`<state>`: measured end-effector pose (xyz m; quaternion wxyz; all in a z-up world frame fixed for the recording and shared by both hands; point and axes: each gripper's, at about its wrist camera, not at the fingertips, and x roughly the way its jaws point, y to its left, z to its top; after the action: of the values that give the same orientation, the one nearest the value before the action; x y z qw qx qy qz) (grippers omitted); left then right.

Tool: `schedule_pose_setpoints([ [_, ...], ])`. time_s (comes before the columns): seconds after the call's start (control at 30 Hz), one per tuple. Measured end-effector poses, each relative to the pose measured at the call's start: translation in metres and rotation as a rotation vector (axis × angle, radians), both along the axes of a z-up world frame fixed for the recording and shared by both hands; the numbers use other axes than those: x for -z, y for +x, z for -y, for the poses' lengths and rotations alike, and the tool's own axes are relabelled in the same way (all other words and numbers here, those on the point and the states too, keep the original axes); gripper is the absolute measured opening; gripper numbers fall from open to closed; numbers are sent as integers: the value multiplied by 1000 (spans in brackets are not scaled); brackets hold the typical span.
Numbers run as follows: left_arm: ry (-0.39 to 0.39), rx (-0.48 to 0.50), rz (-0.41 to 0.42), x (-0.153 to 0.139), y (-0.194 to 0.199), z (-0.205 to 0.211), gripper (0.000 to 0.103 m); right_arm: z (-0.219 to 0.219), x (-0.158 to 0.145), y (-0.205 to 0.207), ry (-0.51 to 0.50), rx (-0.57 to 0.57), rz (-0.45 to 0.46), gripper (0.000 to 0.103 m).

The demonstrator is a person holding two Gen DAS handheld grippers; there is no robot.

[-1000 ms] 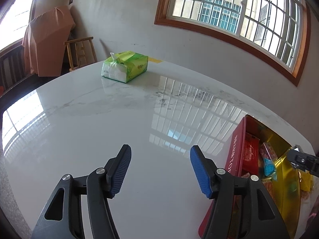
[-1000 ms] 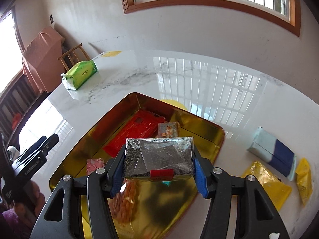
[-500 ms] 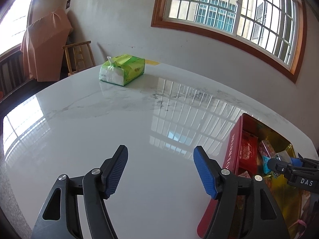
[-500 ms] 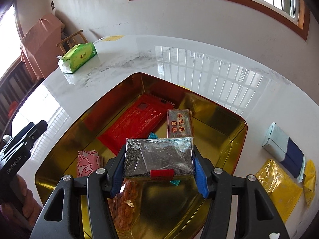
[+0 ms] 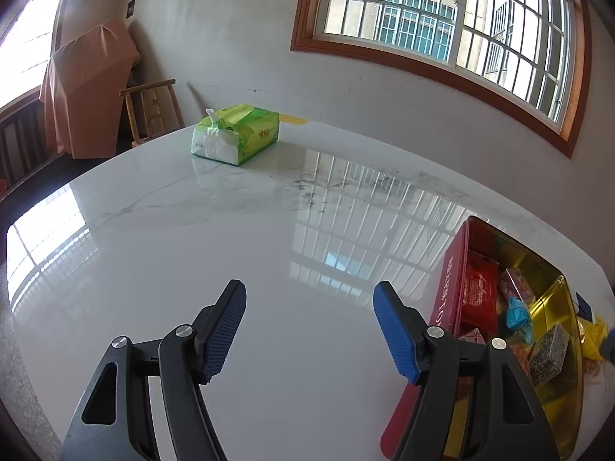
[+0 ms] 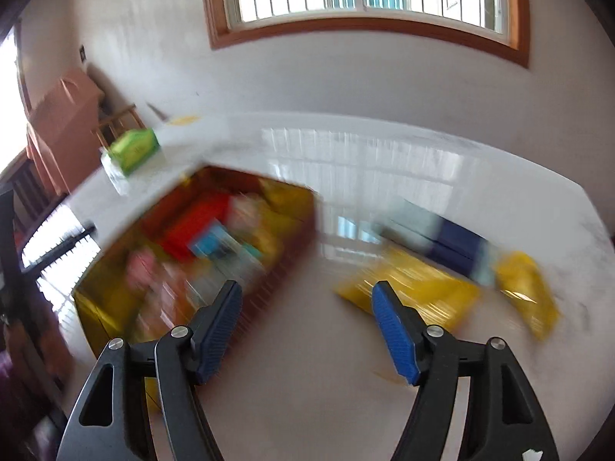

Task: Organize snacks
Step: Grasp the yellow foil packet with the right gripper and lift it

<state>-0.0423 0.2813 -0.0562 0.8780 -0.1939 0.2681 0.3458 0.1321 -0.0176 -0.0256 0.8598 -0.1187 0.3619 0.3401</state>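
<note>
A gold tin with a red outer wall (image 5: 447,288) holds several snack packs, among them the dark speckled packet (image 5: 549,349). My left gripper (image 5: 309,330) is open and empty above the white table, left of the tin. The right wrist view is blurred by motion. There my right gripper (image 6: 307,326) is open and empty, just right of the tin (image 6: 292,253). A large yellow packet (image 6: 415,292), a small yellow packet (image 6: 526,288) and a blue and white pack (image 6: 442,238) lie on the table to the right.
A green tissue box (image 5: 236,138) sits at the table's far left. A wooden chair (image 5: 152,109) and a cloth-covered object (image 5: 84,92) stand beyond the table edge. A wall with a barred window is behind.
My right gripper has let go of the dark speckled packet, which now lies in the tin. It has opened and swung to the right. The left gripper has barely moved.
</note>
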Motion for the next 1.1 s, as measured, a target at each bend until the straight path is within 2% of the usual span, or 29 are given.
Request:
schedule_pose_setpoints([
  [0.13,16,0,-7,0,1,2,70,33,7,16,-119,4,-9,68],
  [0.2,27,-1,-11,0,2,4,70,36,6,24,-166,5,13,72],
  [0.23,32,0,-14,-1,2,5,70,35,5,28,-178,-3,12,79],
  [0.37,41,-5,-20,-1,4,7,70,21,5,42,-219,-47,38,81],
  [0.43,43,-4,-23,-1,4,7,71,7,10,48,-272,-107,45,85],
  [0.53,49,-3,-27,-1,5,8,71,-12,19,61,-364,-174,41,85],
  [0.73,56,-4,-29,-1,6,9,71,-40,33,84,-477,-289,-58,85],
  [0.8,56,-3,-29,-1,6,9,71,-46,39,94,-492,-310,-131,80],
  [0.87,57,-3,-30,-1,6,9,71,-51,44,98,-513,-327,-158,76],
  [0.9,57,-3,-31,-1,6,9,71,-54,43,103,-504,-325,-178,72],
  [0.93,58,-4,-31,-1,6,9,71,-56,42,106,-498,-322,-197,62],
  [0.97,57,-4,-31,-1,6,9,72,-58,41,108,-495,-321,-211,57],
  [1.03,56,-7,-31,-1,6,9,72,-59,40,109,-504,-309,-216,54],
  [1.1,55,-10,-31,-1,6,8,72,-60,36,104,-516,-287,-185,53],
])
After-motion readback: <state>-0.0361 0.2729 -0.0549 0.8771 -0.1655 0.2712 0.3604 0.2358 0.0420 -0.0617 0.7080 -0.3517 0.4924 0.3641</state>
